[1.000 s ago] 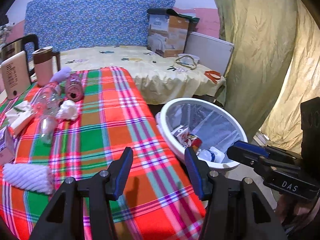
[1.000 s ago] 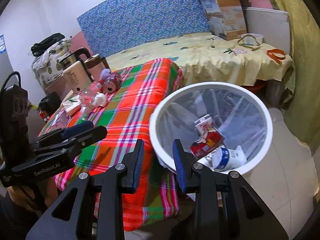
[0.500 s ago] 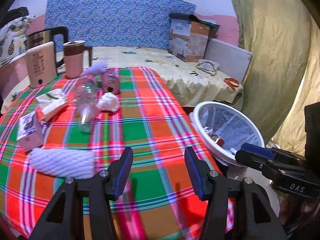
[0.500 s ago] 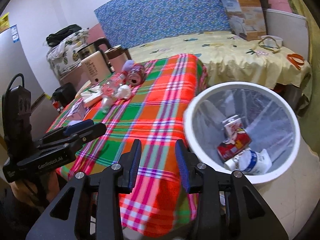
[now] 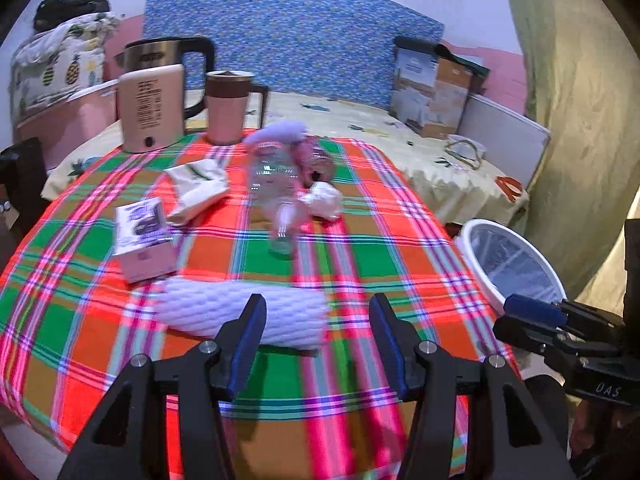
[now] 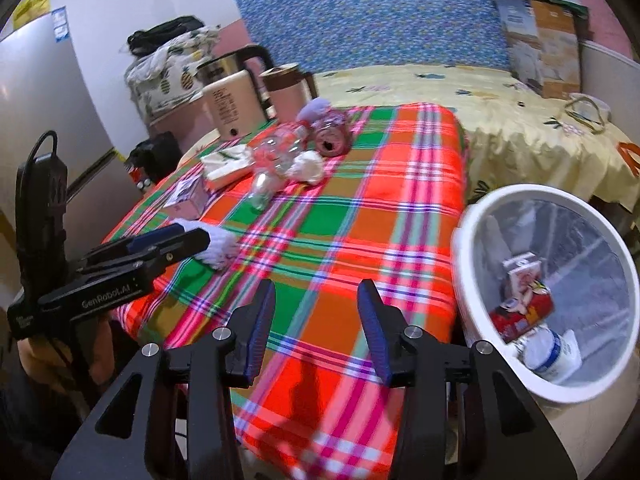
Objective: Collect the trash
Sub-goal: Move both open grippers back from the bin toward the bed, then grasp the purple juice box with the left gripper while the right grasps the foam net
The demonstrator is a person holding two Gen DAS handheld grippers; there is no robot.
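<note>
My left gripper (image 5: 318, 320) is open and empty, just in front of a white foam net sleeve (image 5: 240, 316) on the plaid tablecloth (image 5: 360, 264). Beyond it lie a small pink carton (image 5: 142, 238), a clear plastic bottle (image 5: 276, 188), a crumpled white tissue (image 5: 322, 200), a pink can (image 5: 316, 160) and a white wrapper (image 5: 198, 190). My right gripper (image 6: 316, 312) is open and empty over the table's near right corner. The white bin (image 6: 464, 256) with several pieces of trash inside stands to its right. The bin also shows in the left wrist view (image 5: 472, 248).
A beige kettle (image 5: 154, 108) and a pink lidded jug (image 5: 228, 106) stand at the table's far edge. Behind is a bed with a yellow sheet (image 5: 400, 148), a cardboard box (image 5: 432, 88) and a blue patterned headboard. A curtain (image 5: 580, 100) hangs at right.
Both grippers have swung left from the bin toward the table. The left gripper now faces the foam sleeve and the trash pile. The right gripper's jaws have opened wider.
</note>
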